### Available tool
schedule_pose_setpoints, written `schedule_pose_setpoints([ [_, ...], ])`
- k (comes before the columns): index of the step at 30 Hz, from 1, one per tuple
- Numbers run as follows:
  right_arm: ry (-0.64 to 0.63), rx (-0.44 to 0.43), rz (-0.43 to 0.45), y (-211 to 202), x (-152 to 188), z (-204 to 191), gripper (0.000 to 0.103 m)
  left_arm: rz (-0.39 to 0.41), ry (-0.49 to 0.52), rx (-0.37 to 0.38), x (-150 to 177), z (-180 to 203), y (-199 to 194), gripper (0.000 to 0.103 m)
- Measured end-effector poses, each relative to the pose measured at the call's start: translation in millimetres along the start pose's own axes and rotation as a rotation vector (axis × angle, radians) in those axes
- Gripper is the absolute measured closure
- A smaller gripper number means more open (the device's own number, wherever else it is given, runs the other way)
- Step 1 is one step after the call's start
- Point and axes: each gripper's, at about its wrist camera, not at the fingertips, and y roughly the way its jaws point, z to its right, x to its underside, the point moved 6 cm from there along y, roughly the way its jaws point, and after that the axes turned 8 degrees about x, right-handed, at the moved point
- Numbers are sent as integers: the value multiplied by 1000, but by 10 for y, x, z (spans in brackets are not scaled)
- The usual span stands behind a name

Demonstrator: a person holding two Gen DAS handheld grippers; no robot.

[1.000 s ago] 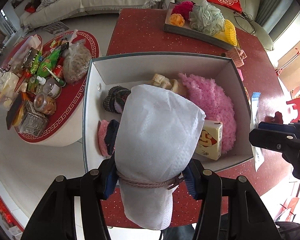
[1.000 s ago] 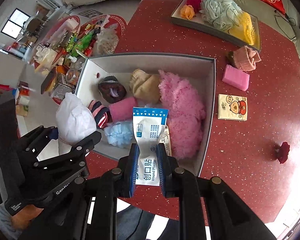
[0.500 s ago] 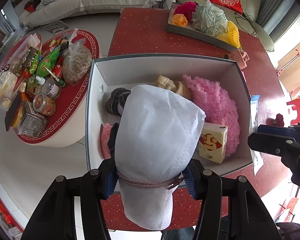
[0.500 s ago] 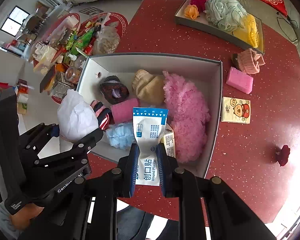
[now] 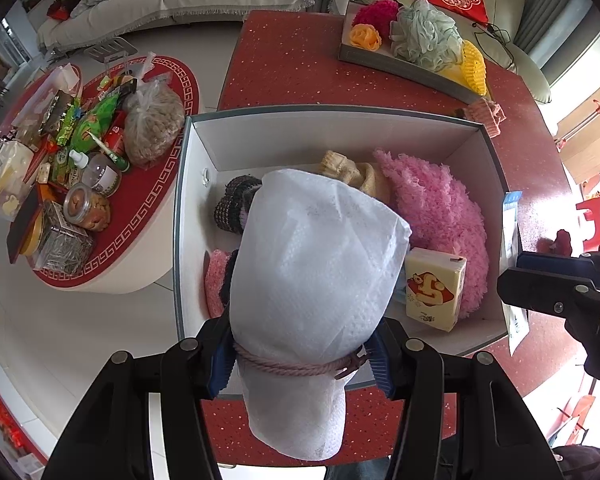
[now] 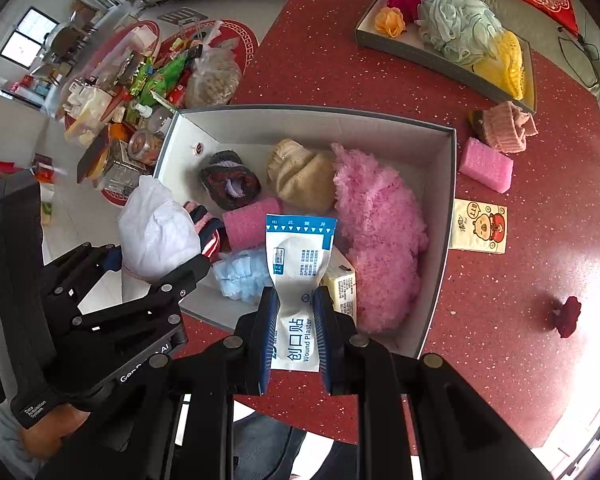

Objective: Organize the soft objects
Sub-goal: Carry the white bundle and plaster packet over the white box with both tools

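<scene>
White "Wound Plaster" packet [image 6: 296, 280] between right gripper [image 6: 294, 336] pads

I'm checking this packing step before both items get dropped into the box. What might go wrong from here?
The white bundle hangs above the near-left corner of the box, where striped and pink pieces already lie; it might catch on the rim. The right gripper pinches the thin plaster packet near its lower end, so the packet may flop. The box is nearly full, so both may sit proud.
</scene>
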Motion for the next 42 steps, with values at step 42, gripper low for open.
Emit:
schedule_pose_setpoints([
  [42,67,86,-38,218,19,254,83,-40,32,-40,-1,-138,135,47],
])
